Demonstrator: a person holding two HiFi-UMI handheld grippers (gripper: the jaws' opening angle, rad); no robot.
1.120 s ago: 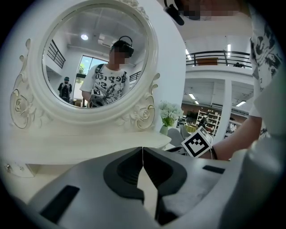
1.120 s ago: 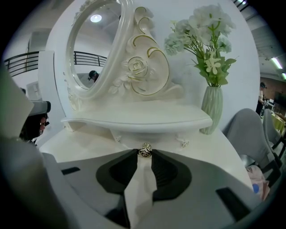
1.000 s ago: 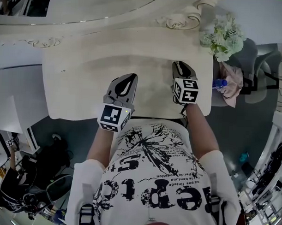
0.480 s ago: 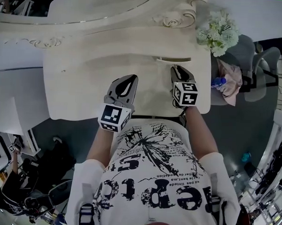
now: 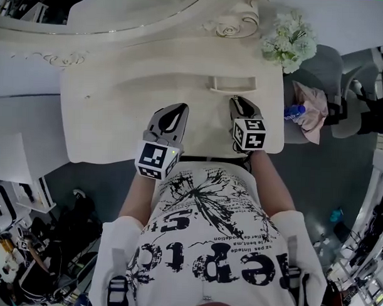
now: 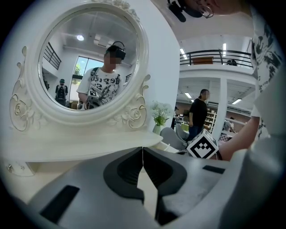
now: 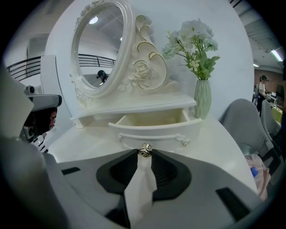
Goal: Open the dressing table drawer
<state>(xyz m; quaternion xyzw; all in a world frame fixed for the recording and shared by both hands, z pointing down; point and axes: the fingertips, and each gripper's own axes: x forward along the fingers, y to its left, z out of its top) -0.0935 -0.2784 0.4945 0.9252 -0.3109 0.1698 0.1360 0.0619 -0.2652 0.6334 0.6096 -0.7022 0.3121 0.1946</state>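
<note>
At a white dressing table (image 5: 105,108), the right gripper (image 7: 144,154) pinches the drawer's metal knob (image 7: 144,150). The left gripper (image 6: 142,151) is closed and empty alongside. The drawer (image 7: 154,129) stands partly open below the oval mirror (image 7: 100,47).

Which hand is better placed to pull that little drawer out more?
Right: the right gripper clamps the knob of the partly open drawer. The left gripper is shut on nothing, clear of it.

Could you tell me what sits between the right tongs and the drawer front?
Only the metal knob of the drawer, pinched by the right tongs; the right gripper view shows it.
</note>
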